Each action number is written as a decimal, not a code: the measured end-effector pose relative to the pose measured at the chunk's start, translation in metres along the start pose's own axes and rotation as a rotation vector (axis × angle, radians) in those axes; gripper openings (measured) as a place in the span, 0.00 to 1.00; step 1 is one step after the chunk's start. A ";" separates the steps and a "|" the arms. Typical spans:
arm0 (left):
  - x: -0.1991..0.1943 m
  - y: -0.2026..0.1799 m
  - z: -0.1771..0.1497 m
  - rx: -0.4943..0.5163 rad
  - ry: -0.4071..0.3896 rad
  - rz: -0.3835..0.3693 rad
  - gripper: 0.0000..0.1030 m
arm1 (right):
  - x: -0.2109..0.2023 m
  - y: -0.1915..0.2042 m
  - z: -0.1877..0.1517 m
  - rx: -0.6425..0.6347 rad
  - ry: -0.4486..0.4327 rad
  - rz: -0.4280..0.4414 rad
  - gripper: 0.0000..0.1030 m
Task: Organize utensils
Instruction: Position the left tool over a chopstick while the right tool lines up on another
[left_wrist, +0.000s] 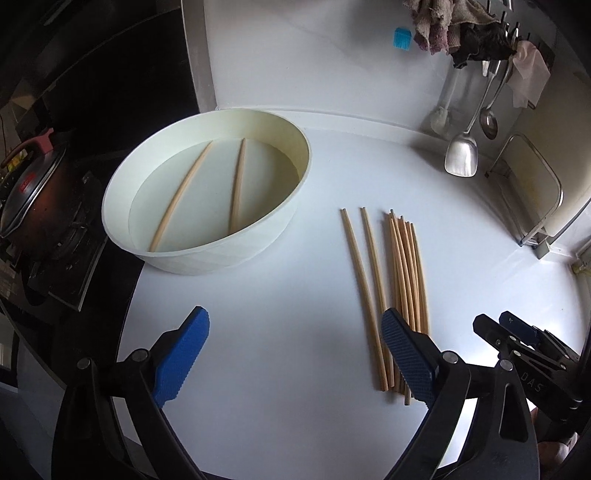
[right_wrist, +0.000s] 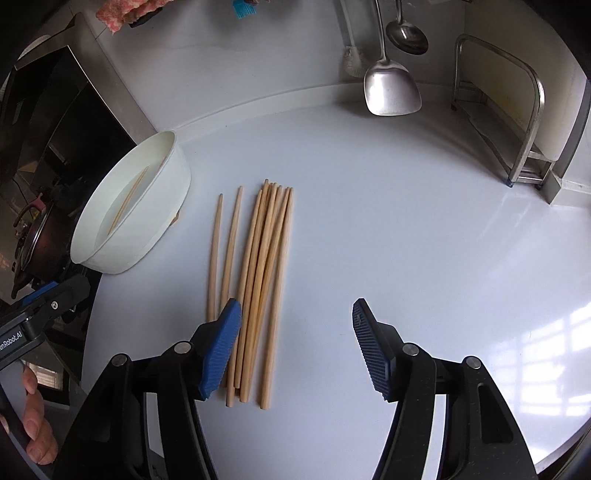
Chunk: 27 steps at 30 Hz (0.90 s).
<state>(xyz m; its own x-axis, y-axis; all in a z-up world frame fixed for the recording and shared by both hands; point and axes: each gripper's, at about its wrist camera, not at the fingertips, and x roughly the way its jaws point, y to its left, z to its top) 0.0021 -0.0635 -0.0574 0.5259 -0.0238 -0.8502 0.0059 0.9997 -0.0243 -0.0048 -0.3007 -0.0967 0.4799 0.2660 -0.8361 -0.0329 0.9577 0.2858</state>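
Observation:
A white round tub stands on the white counter and holds two wooden chopsticks on its bottom. To its right, several loose chopsticks lie side by side on the counter; they also show in the right wrist view. My left gripper hangs open over bare counter in front of the tub, its right fingertip over the bundle's near ends. My right gripper is open too, its left finger above the bundle. Nothing is pinched by either. The tub sits left of the bundle.
A stove with a lidded pot borders the counter on the left. A steel spatula, a ladle and a brush hang on the back wall. A metal rack stands at the right. A person's hand holds the left gripper.

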 end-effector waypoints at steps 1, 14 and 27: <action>0.005 -0.003 -0.002 0.011 -0.002 -0.003 0.90 | 0.003 -0.001 -0.001 0.001 -0.005 -0.009 0.59; 0.074 -0.021 -0.018 0.020 0.012 -0.034 0.90 | 0.049 0.000 -0.009 -0.002 -0.028 -0.062 0.60; 0.092 -0.019 -0.019 0.026 0.023 -0.008 0.90 | 0.060 0.002 0.001 -0.025 -0.056 -0.092 0.60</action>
<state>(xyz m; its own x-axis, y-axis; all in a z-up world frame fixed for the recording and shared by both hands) 0.0346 -0.0851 -0.1449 0.5057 -0.0318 -0.8621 0.0322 0.9993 -0.0180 0.0250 -0.2833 -0.1455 0.5299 0.1707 -0.8307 -0.0077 0.9805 0.1965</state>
